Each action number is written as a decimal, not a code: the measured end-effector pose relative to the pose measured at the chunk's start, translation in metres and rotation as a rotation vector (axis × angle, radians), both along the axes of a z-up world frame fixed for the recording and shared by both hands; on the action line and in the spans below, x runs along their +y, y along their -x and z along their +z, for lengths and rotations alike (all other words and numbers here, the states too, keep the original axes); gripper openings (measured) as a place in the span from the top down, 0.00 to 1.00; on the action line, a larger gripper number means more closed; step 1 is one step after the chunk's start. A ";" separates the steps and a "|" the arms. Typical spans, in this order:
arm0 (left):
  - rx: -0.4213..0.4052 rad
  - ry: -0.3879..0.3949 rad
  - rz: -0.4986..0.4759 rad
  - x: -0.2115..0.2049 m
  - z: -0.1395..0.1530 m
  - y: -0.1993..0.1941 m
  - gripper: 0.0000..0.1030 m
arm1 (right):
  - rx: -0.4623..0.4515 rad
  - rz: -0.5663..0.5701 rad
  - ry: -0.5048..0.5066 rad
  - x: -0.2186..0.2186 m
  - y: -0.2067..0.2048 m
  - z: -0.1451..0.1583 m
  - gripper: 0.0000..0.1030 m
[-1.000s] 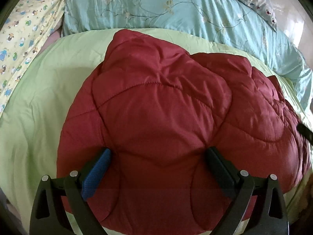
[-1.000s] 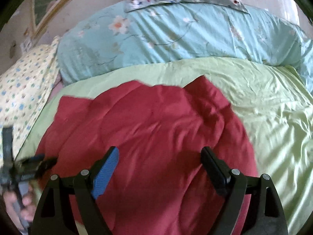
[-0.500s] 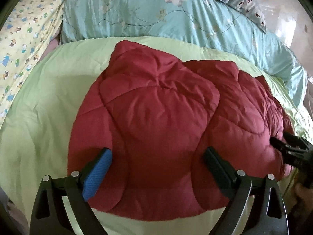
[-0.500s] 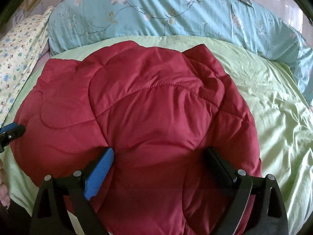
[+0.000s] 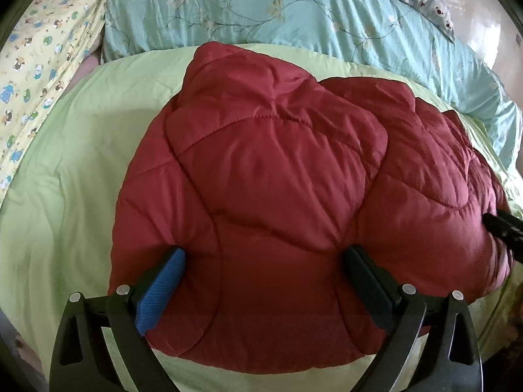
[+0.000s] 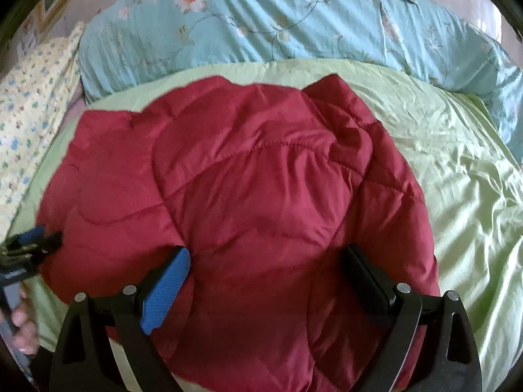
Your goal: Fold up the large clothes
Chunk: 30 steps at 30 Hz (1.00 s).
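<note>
While folded on the bed (image 5: 65,196), red jacket (image 5: 268,189); both tongs (image 5: 261,271) (image 6: 264,271) apparently wide, empty.

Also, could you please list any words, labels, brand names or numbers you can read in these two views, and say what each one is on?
None can be read.
The left claw carries a small white mark on its body, too blurred to read.
The red padded jacket, green sheet and floral quilt show only patterns, no lettering.
</note>
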State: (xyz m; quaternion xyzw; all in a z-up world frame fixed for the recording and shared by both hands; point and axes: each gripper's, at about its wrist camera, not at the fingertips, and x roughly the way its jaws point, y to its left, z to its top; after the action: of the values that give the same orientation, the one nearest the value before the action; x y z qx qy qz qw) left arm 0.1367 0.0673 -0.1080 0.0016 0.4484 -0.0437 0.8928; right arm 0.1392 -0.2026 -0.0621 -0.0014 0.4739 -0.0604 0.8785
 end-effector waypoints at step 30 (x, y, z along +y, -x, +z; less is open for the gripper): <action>0.036 -0.173 -0.009 -0.036 0.017 -0.054 0.04 | 0.096 0.114 -0.083 -0.007 -0.065 -0.002 0.36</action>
State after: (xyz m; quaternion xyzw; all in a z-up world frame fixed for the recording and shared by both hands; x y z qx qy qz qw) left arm 0.1912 0.0313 -0.0914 0.0801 0.4666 -0.0089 0.8808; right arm 0.2039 -0.2096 -0.0644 0.0054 0.5167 0.0095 0.8561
